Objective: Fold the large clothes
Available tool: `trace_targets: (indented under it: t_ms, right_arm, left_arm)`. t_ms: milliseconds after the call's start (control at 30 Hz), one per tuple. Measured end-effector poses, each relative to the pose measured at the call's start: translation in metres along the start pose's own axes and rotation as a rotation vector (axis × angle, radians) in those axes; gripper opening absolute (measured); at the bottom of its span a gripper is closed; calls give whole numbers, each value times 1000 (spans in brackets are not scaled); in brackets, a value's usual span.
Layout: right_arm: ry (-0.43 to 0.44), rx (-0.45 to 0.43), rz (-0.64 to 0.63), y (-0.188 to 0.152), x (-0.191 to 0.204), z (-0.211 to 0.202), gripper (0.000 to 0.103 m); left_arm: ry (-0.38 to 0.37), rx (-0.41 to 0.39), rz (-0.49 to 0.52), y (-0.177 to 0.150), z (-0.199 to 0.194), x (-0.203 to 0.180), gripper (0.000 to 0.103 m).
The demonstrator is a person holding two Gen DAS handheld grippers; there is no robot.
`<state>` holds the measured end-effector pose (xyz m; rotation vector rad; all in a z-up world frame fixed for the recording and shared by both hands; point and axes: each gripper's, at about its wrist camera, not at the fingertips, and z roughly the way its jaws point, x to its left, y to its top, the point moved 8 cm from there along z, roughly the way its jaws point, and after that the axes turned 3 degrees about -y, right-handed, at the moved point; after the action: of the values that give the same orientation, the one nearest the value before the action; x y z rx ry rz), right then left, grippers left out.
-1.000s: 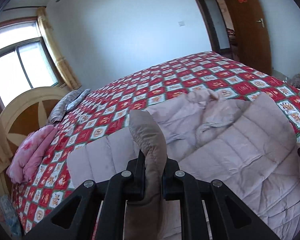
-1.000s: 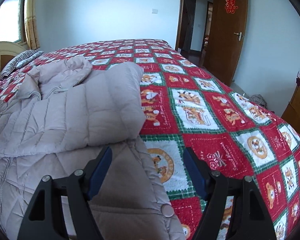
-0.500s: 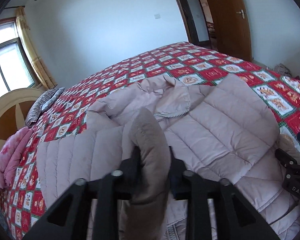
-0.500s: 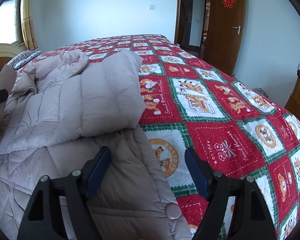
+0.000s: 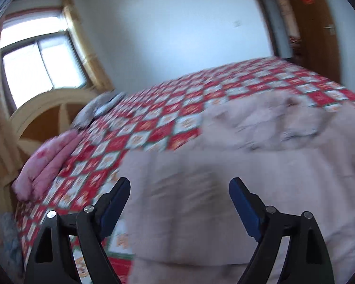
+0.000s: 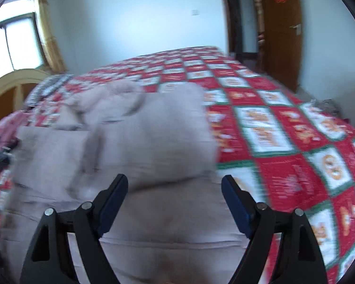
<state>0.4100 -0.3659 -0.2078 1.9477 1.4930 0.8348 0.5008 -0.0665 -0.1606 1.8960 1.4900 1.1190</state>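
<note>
Both the left gripper (image 5: 179,190) and right gripper (image 6: 174,188) are hovering wide open, gripping nothing, above the padded jacket (image 6: 153,142) on the quilt (image 6: 284,130), likely between folds and needing a fresh hem grasp.

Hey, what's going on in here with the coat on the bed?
Someone is folding a pale pink puffer coat laid out on a bed with a red checkered quilt, using hand-held tongs rather than bare hands. Right now both the left tongs and the right tongs hang open above the coat, gripping nothing. Both sleeves look folded in across the body. The pictures are blurred by motion.
</note>
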Motion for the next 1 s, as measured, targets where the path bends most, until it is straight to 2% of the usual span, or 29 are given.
trace_targets:
  t_ms: [67, 100, 167, 233, 267, 300, 367, 467, 567, 667, 900, 933, 1000]
  right_arm:
    - [123, 42, -12, 5, 37, 8, 84]
    - [156, 55, -20, 6, 50, 13, 83]
    - [185, 81, -48, 7, 75, 29, 81]
    - [186, 127, -58, 3, 90, 47, 73]
    - [191, 149, -59, 0, 94, 55, 63]
    - [189, 172, -62, -4, 98, 64, 45]
    - [176, 180, -69, -10, 102, 68, 19]
    - [148, 160, -98, -13, 100, 54, 11]
    - [91, 145, -121, -13, 84, 45, 10]
    - [58, 163, -129, -17, 73, 49, 10]
    - [15, 172, -186, -17, 76, 54, 11]
    - [22, 172, -175, -16, 74, 52, 12]
    - [2, 159, -144, -11, 67, 43, 28]
  left_arm:
    - [31, 56, -67, -12, 21, 31, 86]
    - [40, 80, -107, -19, 30, 47, 86]
    - [42, 108, -135, -28, 39, 59, 86]
    - [35, 120, -141, -38, 44, 63, 86]
    - [35, 123, -132, -41, 44, 60, 86]
    - [36, 125, -123, -42, 46, 58, 86]
    - [35, 122, -108, -44, 45, 54, 86]
    - [12, 117, -116, -43, 44, 54, 86]
    - [10, 117, -122, -38, 46, 55, 86]
    - [20, 154, -121, -42, 55, 54, 86]
    - [7, 151, -142, -30, 54, 49, 86]
    - [3, 150, -145, -27, 54, 49, 86]
    - [0, 144, -146, -21, 53, 47, 86]
